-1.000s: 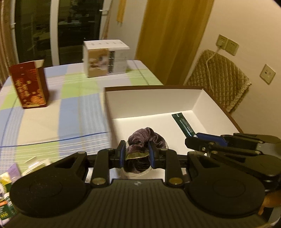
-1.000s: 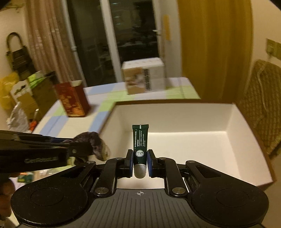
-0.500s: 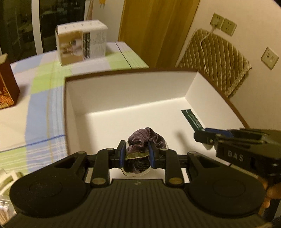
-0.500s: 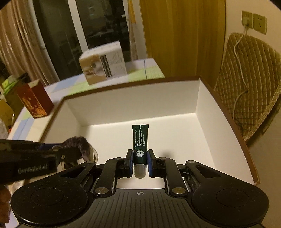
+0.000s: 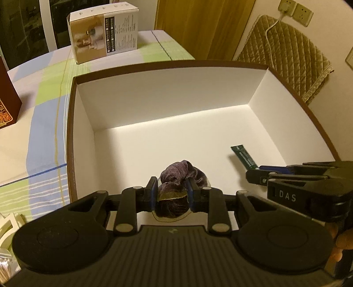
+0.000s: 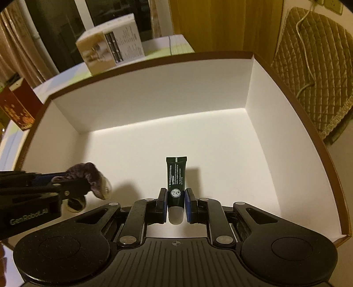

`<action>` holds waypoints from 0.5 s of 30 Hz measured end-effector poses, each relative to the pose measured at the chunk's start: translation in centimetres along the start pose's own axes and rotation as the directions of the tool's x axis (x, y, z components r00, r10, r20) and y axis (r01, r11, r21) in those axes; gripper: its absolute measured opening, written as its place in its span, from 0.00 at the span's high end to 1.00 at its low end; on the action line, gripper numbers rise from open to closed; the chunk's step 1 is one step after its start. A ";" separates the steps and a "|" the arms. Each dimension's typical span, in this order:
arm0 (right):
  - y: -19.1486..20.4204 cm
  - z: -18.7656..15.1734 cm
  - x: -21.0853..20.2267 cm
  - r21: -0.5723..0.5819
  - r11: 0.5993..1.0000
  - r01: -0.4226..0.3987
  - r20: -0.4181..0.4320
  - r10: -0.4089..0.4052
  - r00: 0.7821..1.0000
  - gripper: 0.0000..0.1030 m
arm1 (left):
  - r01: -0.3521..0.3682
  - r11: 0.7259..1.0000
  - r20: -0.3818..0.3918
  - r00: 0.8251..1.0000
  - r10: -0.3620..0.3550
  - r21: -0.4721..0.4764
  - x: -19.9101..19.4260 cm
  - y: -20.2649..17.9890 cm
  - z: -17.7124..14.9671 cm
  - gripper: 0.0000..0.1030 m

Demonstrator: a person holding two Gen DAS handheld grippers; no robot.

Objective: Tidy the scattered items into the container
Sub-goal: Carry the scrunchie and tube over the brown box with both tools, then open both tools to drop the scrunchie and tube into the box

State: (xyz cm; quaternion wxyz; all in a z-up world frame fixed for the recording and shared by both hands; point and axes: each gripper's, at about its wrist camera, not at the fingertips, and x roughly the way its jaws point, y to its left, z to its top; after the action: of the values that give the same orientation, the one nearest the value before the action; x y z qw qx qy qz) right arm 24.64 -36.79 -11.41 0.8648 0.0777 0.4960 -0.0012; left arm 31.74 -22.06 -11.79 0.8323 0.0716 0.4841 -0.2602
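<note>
Checked cloth in blue, green and cream noted across the table (image 5: 44,123), curtain (image 5: 205,26) and wall sockets (image 5: 295,11) behind. Left wrist view: white box (image 5: 176,92) with brown rim found open on the table, printed carton (image 5: 103,31) beyond its far wall, dark red box (image 5: 7,92) at far left. Left gripper (image 5: 172,195) seen over the box's near floor, fingers (image 5: 152,193) closed on a purple velvet scrunchie (image 5: 176,176). Right gripper (image 5: 253,174) observed entering from the right, clamped on a dark green tube (image 5: 243,155).

Right wrist view: right gripper (image 6: 175,204) seen above the box floor (image 6: 220,159), fingers (image 6: 162,204) narrow, gripping the tube (image 6: 176,174) near its cap, crimped end pointing forward. Left gripper (image 6: 88,185) noted at left with the scrunchie (image 6: 88,173). Quilted chair cover (image 6: 308,66) recorded outside, at right.
</note>
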 end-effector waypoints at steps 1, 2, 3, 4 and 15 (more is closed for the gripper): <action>0.0 0.1 0.1 0.001 1.000 0.010 -0.007 -0.010 1.000 0.82 | -0.007 1.000 -0.003 1.000 0.007 0.002 0.1 -0.1 0.0 0.74; 0.0 0.2 0.2 0.000 1.000 0.020 -0.012 -0.020 1.000 0.82 | -0.016 1.000 -0.006 1.000 0.016 0.005 0.1 -0.1 0.0 0.73; -0.1 0.3 0.1 0.003 1.000 0.031 -0.015 -0.031 0.999 0.82 | -0.024 1.000 -0.009 1.000 0.024 0.008 0.1 -0.2 0.0 0.72; -0.1 0.4 0.1 0.004 0.999 0.039 -0.016 -0.039 0.999 0.82 | -0.028 1.000 -0.008 1.000 0.029 0.011 0.1 -0.3 0.0 0.70; 0.5 1.4 -2.8 -0.009 0.999 0.050 0.059 -0.049 0.997 0.19 | -0.005 0.999 0.018 1.000 0.005 0.036 -0.9 -1.1 0.2 0.35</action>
State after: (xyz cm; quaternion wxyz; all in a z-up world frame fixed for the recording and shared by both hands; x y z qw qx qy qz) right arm 24.50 -36.67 -8.25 0.8791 0.0607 0.4722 -0.0222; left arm 31.03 -22.74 -10.77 0.8358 0.0855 0.4717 -0.2676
